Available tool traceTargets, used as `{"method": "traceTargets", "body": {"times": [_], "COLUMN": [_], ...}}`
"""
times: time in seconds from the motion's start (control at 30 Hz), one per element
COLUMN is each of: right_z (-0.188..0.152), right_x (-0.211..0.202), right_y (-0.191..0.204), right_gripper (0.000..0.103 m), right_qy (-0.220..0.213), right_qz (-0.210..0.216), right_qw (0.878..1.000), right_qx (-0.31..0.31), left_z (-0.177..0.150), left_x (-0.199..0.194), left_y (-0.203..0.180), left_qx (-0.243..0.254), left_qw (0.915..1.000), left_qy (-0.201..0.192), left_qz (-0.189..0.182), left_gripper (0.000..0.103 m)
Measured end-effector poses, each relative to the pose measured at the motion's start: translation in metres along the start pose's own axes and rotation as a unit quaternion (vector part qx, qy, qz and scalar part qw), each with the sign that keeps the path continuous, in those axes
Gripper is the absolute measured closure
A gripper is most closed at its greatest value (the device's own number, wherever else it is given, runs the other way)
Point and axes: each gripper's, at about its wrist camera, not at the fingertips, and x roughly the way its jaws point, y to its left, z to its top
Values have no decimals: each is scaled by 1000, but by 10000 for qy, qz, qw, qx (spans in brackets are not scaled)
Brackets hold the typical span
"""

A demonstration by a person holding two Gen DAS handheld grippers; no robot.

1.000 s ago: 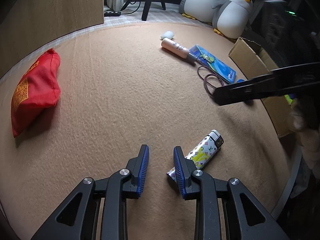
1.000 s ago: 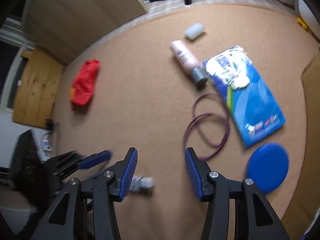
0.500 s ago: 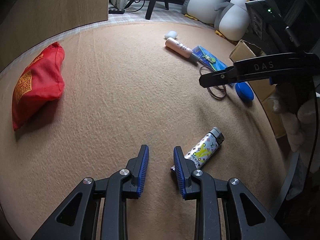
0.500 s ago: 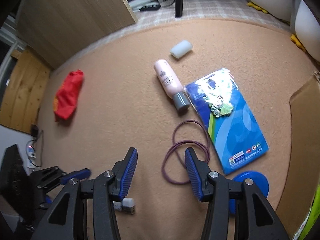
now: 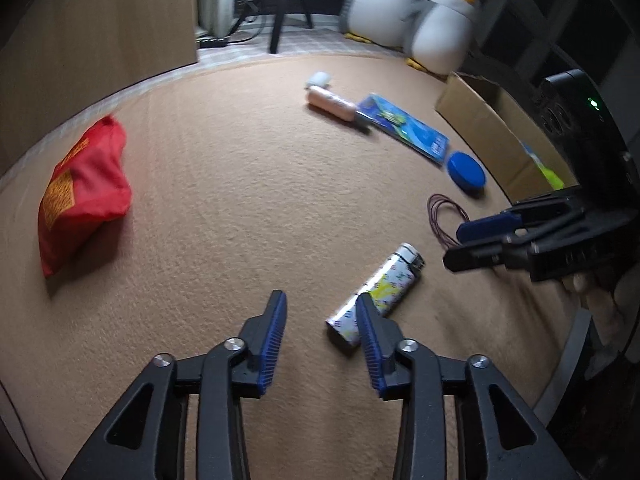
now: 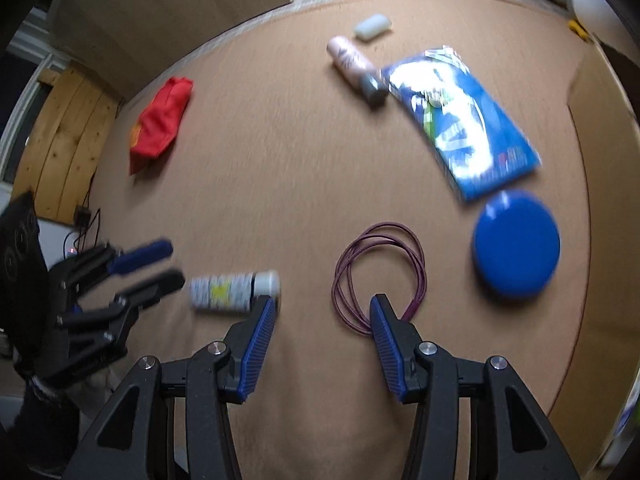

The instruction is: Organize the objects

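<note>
A patterned lighter (image 5: 376, 292) (image 6: 234, 291) lies flat on the tan mat (image 5: 240, 200). My left gripper (image 5: 320, 304) (image 6: 164, 264) hovers over its near end; its jaws are opening and the pads do not press on the lighter, which lies by the right finger (image 5: 370, 328). My right gripper (image 6: 323, 304) (image 5: 464, 240) stands open just above a purple cord loop (image 6: 380, 276) (image 5: 444, 216), whose near edge lies between its fingers. Neither gripper holds anything.
A red pouch (image 5: 84, 196) (image 6: 160, 120) lies at the left. At the far right are a pink bottle (image 6: 352, 60), a small white item (image 6: 372, 26), a blue packet (image 6: 460, 120) and a blue disc (image 6: 516, 244). A cardboard box (image 5: 492, 128) borders the mat's right edge, with plush penguins (image 5: 440, 28) behind.
My left gripper's jaws have spread wider beside the lighter. My right gripper has swung back toward the near side and now sits over the purple loop, close to the lighter.
</note>
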Motion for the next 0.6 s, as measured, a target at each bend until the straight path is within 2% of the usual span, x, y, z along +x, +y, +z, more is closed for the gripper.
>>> {"method": "traceTargets", "body": {"times": [0.13, 0.3, 0.47, 0.6], "right_z": [-18, -24, -26, -25], "right_x": [-2, 0, 4, 4], "right_y": [11, 21, 31, 34], "right_gripper": [57, 60, 76, 82], "right_qy": [-71, -69, -36, 11], "right_qz": [-357, -800, -1388, -1609], "right_qw": [9989, 9944, 9838, 9784], "right_qx": [-289, -688, -1137, -1299], "left_z": [2, 5, 8, 9], "left_x": [6, 17, 30, 36], "left_y": [-13, -30, -40, -44], "left_qx": [325, 800, 1010, 1040], "left_qw": [9994, 9963, 9937, 9931], "left_qy": [124, 285, 440, 447], "left_qz": [32, 151, 206, 304], "left_gripper": [57, 53, 53, 54]}}
